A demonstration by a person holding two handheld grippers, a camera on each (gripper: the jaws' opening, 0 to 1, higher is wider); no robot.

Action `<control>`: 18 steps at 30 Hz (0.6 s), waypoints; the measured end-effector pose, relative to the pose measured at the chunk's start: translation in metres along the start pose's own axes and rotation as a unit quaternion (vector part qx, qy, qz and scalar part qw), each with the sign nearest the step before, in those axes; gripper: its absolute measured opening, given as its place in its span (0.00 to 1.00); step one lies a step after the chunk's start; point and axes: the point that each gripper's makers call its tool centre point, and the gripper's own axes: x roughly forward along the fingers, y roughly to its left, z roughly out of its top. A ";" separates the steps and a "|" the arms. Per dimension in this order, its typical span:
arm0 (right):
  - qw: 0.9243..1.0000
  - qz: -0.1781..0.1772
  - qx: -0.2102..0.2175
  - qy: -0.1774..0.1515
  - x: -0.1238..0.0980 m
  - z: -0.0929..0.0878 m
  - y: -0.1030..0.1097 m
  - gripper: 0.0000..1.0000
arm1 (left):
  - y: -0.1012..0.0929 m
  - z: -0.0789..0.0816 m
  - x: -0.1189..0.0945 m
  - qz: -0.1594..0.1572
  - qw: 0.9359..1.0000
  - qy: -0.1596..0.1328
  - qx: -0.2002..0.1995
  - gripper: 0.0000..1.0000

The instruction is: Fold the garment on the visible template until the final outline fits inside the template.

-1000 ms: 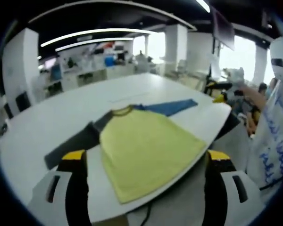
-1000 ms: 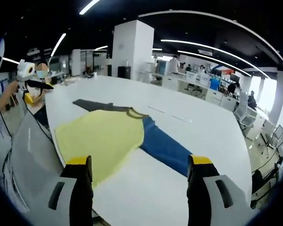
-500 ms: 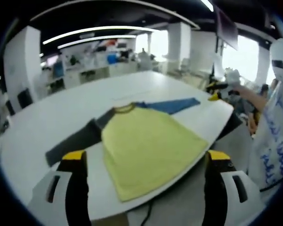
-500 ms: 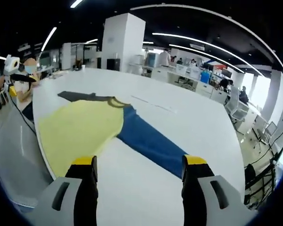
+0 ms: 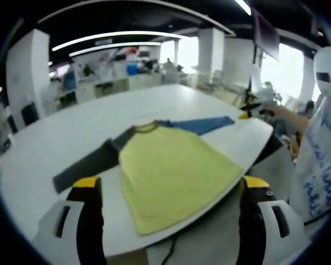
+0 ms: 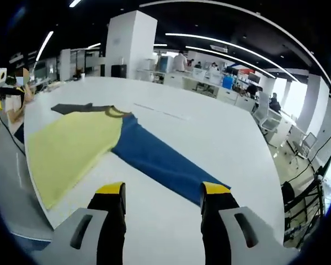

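Observation:
A long-sleeved shirt lies flat on the white table (image 5: 71, 132): yellow body (image 5: 174, 171), one dark grey sleeve (image 5: 88, 164), one blue sleeve (image 5: 201, 124). My left gripper (image 5: 171, 185) hovers open over the yellow hem at the table's near edge, holding nothing. In the right gripper view the blue sleeve (image 6: 160, 160) stretches toward my right gripper (image 6: 163, 193), which stands open just short of the cuff. The yellow body (image 6: 66, 146) and grey sleeve (image 6: 74, 108) lie beyond to the left. A faint thin line (image 6: 157, 112) marks the table past the collar.
The other gripper's yellow tip (image 5: 251, 112) and a person's forearm (image 5: 289, 118) show at the right of the left gripper view. A person in white (image 5: 323, 149) stands by the table edge. Desks, chairs and a white pillar (image 6: 121, 47) fill the office behind.
My right gripper has moved along the blue sleeve toward its cuff, and its fingers stand slightly closer together. The left gripper has barely shifted. The shirt lies as before.

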 end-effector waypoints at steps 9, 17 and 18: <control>0.999 -0.025 0.011 0.038 0.018 -0.023 -0.037 0.44 | 0.000 -0.004 0.000 0.000 1.000 0.007 -0.002 0.99; 0.998 -0.043 0.023 0.043 0.035 -0.034 -0.066 0.40 | -0.002 -0.004 0.001 -0.002 1.000 0.009 -0.007 0.99; 0.998 -0.045 0.019 0.050 0.037 -0.036 -0.070 0.40 | -0.002 -0.004 0.001 -0.002 1.000 0.010 -0.007 0.99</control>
